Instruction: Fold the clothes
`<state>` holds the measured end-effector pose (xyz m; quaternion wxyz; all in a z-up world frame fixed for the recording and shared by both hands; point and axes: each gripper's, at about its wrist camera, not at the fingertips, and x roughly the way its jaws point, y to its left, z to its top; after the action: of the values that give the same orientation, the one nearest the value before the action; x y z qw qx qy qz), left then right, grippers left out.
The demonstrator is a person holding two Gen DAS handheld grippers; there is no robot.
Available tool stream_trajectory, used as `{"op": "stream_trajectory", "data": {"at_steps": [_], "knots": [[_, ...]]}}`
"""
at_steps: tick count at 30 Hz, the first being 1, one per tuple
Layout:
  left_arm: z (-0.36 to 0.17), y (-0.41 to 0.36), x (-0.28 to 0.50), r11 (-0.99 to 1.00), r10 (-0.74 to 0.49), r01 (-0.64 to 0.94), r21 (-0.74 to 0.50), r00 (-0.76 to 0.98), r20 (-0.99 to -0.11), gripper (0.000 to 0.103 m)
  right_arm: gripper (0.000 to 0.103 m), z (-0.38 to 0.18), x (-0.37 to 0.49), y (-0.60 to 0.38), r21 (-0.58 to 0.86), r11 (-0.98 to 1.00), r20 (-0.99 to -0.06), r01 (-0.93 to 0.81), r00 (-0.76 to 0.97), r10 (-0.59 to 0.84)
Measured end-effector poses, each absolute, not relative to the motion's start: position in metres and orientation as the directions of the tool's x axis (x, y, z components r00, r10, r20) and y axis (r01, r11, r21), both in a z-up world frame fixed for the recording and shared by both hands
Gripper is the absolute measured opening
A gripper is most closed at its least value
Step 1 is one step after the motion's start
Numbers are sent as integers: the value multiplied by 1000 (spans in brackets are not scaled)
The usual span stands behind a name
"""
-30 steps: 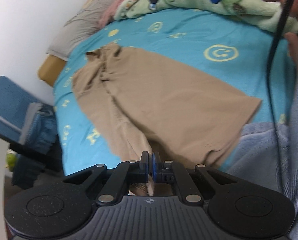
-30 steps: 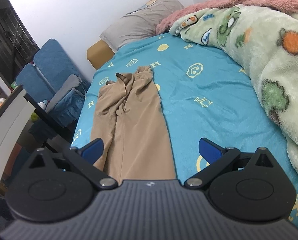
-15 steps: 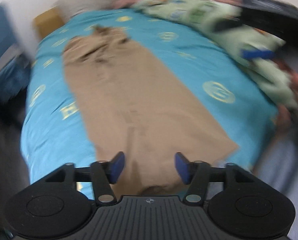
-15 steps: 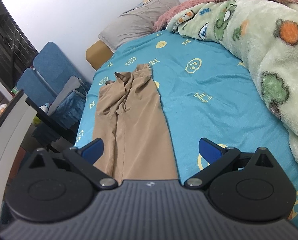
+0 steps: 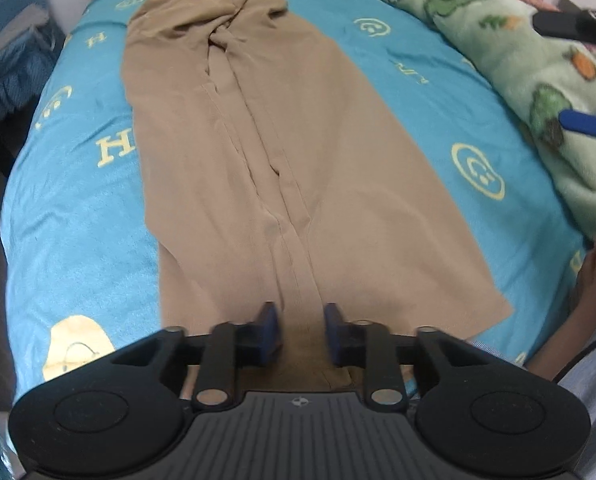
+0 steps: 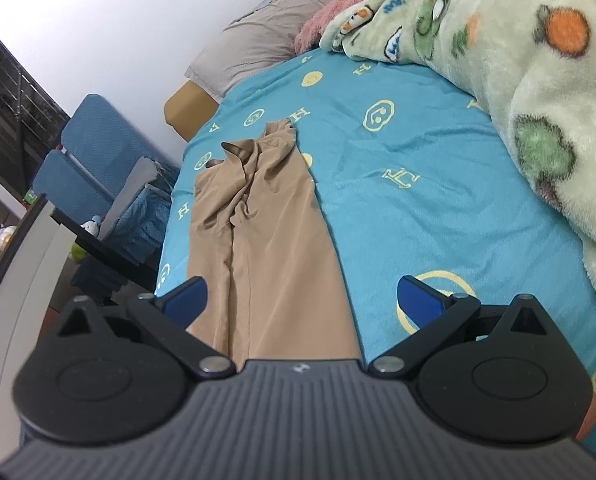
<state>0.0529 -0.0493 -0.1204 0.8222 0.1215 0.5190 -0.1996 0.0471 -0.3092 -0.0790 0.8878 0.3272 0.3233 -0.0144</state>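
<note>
A pair of tan trousers (image 5: 282, 168) lies flat and lengthwise on the blue bed sheet (image 5: 78, 208), with the bunched waist end far away. It also shows in the right wrist view (image 6: 266, 248). My left gripper (image 5: 300, 334) is open with a narrow gap, low over the near hem at the trousers' middle seam, holding nothing. My right gripper (image 6: 300, 296) is wide open and empty, above the near end of the trousers. One blue finger of the right gripper (image 5: 586, 124) shows at the right edge of the left wrist view.
A green plush blanket (image 6: 518, 80) with cartoon prints is heaped along the bed's right side. A grey pillow (image 6: 258, 44) lies at the head. Blue chairs with clothes (image 6: 110, 184) and a dark desk edge stand left of the bed.
My left gripper let go of the trousers' hem and opened, then narrowed its gap over the middle seam; the trousers now lie straight. My right gripper stayed open and moved slightly.
</note>
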Motion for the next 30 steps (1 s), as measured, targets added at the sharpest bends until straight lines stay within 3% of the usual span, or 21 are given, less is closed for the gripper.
{"op": "stream_trajectory", "data": {"at_steps": [2,5,9,12,13,16,18,22,24,28,30], "knots": [[-116,-53,44,864,-166,499,74,419,-892,7,103,-80,47,-308,568,787,-588,239,787,185],[-108,-59,28,809,-158,572,136,435,-887,9,103,-90,50,-309,587,772,-611,244,760,224],[-88,-33,29,833,-315,541,-113,297,-901,39,103,-107,56,-310,627,737,-640,253,707,302],[-71,0,36,857,-431,436,-275,315,-846,63,102,-127,60,-314,711,650,-633,270,649,423],[-68,11,40,864,-452,393,-315,331,-828,65,100,-132,61,-313,715,640,-638,282,637,432],[-83,45,62,903,-430,187,-387,356,-830,66,97,-144,64,-311,723,613,-654,319,602,458],[-100,65,76,907,-406,43,-419,354,-843,67,76,-149,65,-310,711,617,-672,338,584,455],[-140,86,95,875,-405,-149,-460,294,-865,66,77,-159,69,-307,685,625,-707,374,547,448],[-147,86,98,864,-411,-173,-472,296,-862,70,77,-164,70,-306,672,629,-724,391,527,445],[-141,69,96,888,-426,-57,-455,265,-865,70,72,-173,73,-304,643,637,-756,425,487,438],[-142,63,92,880,-460,-15,-476,227,-858,57,72,-177,73,-303,651,630,-752,423,472,460]]}}
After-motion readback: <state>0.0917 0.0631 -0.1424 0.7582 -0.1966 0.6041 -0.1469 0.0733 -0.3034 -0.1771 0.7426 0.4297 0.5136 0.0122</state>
